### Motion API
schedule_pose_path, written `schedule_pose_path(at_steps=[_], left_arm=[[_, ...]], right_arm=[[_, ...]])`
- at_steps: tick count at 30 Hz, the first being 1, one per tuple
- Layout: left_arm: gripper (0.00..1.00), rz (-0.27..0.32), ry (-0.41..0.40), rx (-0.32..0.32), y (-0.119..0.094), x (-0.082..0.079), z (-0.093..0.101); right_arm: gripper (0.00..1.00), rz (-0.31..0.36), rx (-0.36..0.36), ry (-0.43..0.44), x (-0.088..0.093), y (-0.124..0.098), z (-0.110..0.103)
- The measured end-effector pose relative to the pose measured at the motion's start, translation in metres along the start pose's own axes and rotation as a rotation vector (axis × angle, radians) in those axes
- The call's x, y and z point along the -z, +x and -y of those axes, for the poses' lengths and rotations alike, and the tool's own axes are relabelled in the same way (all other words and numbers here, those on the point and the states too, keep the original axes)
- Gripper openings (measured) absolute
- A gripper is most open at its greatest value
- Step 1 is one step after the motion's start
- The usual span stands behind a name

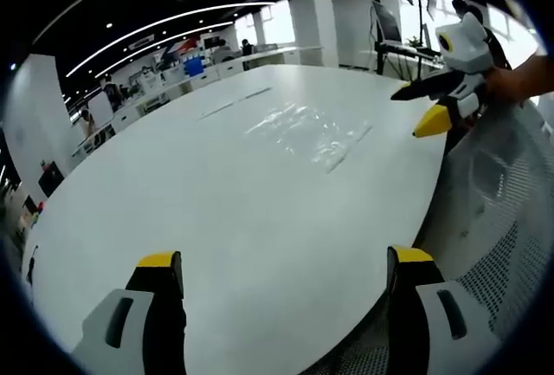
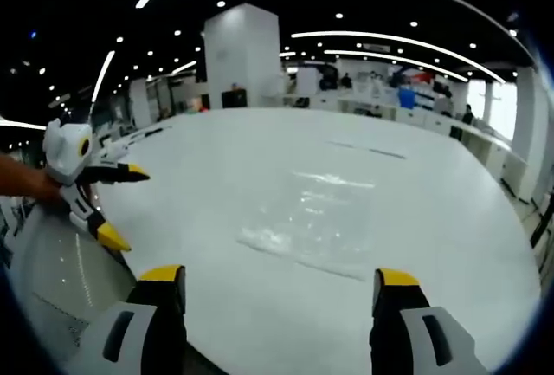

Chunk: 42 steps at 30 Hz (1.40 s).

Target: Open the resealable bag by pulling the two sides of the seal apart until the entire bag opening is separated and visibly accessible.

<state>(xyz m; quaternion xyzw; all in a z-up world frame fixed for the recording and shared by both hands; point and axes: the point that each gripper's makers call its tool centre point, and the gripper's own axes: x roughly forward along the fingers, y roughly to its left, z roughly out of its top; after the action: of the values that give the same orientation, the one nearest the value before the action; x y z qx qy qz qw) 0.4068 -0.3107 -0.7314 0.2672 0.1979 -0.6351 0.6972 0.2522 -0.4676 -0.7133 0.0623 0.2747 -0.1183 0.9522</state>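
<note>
A clear resealable bag (image 1: 310,132) lies flat on the white table (image 1: 216,210), hard to make out against it; in the right gripper view the bag (image 2: 313,219) lies ahead of the jaws, its nearer edge towards them. My left gripper (image 1: 286,273) is open over the table's near part, well short of the bag, nothing between its jaws. My right gripper (image 2: 281,288) is open too, just short of the bag's near edge. Each gripper appears in the other's view: the right gripper (image 1: 422,106) at the table's right edge, the left gripper (image 2: 121,203) at the left edge, both open.
A white mesh chair back (image 1: 498,210) stands beside the table edge, also seen as the chair (image 2: 61,271) at lower left. A hand (image 1: 528,76) holds the right gripper. Office desks, a white pillar (image 2: 242,54) and monitors stand far behind.
</note>
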Motion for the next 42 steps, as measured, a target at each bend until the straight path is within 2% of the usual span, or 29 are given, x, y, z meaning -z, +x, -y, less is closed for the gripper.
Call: schedule_pose_path(at_steps=[11, 16, 19, 34, 42], left_arm=[[0.96, 0.013, 0.011, 0.013, -0.001, -0.003, 0.004], [0.95, -0.003, 0.016, 0.025, 0.000, 0.001, 0.007], [0.95, 0.008, 0.010, 0.039, 0.000, -0.002, 0.009], [0.94, 0.037, 0.013, 0.019, -0.003, -0.008, 0.005], [0.94, 0.033, 0.002, 0.024, -0.003, -0.008, 0.005]], right_arm=[[0.89, 0.035, 0.023, -0.009, -0.006, -0.004, 0.004], [0.89, -0.015, 0.017, -0.031, 0.004, 0.000, 0.002], [0.89, -0.012, 0.018, -0.031, 0.002, 0.000, 0.003], [0.85, -0.024, -0.013, -0.061, 0.002, -0.001, -0.005], [0.83, -0.066, -0.058, -0.064, 0.008, 0.002, -0.010]])
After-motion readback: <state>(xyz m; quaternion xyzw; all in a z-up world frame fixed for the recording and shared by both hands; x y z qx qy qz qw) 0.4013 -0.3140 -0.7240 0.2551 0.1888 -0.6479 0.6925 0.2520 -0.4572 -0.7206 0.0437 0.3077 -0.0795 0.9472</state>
